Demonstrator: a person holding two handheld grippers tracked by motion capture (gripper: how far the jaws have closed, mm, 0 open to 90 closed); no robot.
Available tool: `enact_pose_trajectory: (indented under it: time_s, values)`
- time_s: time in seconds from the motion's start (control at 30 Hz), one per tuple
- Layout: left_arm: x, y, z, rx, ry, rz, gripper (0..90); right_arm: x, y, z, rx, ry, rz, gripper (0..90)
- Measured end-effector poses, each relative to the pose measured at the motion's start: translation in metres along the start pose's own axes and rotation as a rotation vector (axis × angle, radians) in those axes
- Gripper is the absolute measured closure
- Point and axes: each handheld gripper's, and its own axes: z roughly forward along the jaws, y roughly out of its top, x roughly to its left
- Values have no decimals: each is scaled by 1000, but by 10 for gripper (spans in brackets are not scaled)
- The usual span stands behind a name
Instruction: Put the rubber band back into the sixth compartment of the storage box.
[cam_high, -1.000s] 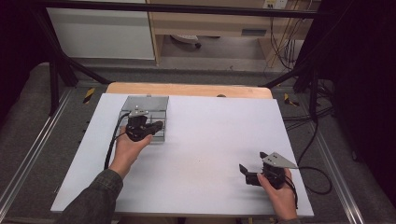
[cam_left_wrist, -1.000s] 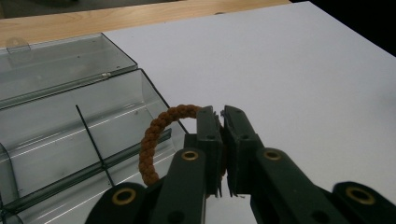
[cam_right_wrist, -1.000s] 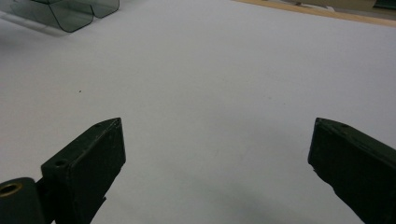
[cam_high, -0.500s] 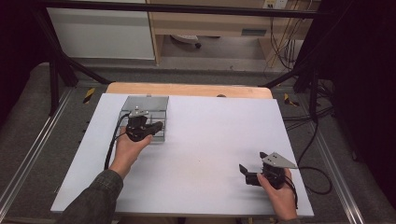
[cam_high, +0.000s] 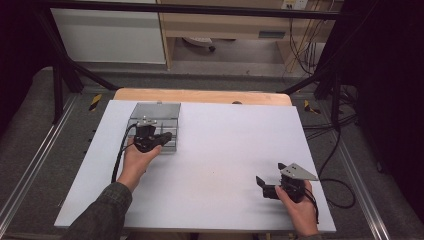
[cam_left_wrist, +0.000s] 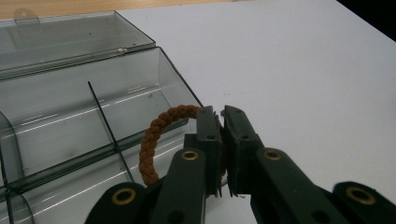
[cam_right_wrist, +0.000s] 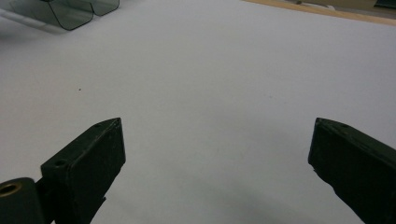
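I'm seeing the left gripper (cam_left_wrist: 222, 140) pinching a brown braided cord loop (cam_left_wrist: 156, 135), holding it at the near edge of the clear plastic compartment box (cam_left_wrist: 93, 93) with its lid lying open. Right gripper (cam_high: 270, 187) is idling near the white table's (cam_high: 225, 150) front-right, jaws spread wide, gripping nothing.

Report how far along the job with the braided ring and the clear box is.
Done: the clear compartment box stands open, lid laid back, and the left hand-held gripper has the brown braided ring clamped at the box's near edge. In hand: the ring hangs over a compartment. Left: whether it is going in or coming out cannot be told. The right hand-held gripper waits open over the bare white table.
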Motion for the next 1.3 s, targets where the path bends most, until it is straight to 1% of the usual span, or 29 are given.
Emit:
enact_pose_trajectory:
  time_s: [0.27, 0.57, 0.87, 1.07, 1.3]
  values:
    - [-1, -1, 4, 5, 1, -4, 850, 0, 0, 0, 1, 2, 2, 42]
    - [1, -3, 9, 10, 10, -12, 850, 0, 0, 1, 3, 2, -1, 42]
    - [0, -4, 12, 9, 7, -20, 850, 0, 0, 1, 1, 3, 3, 42]
    - [0, -5, 14, 18, 8, -18, 849, 0, 0, 1, 3, 3, 1, 42]
    - [0, -5, 15, 16, 9, -18, 849, 0, -1, 1, 3, 2, 1, 42]
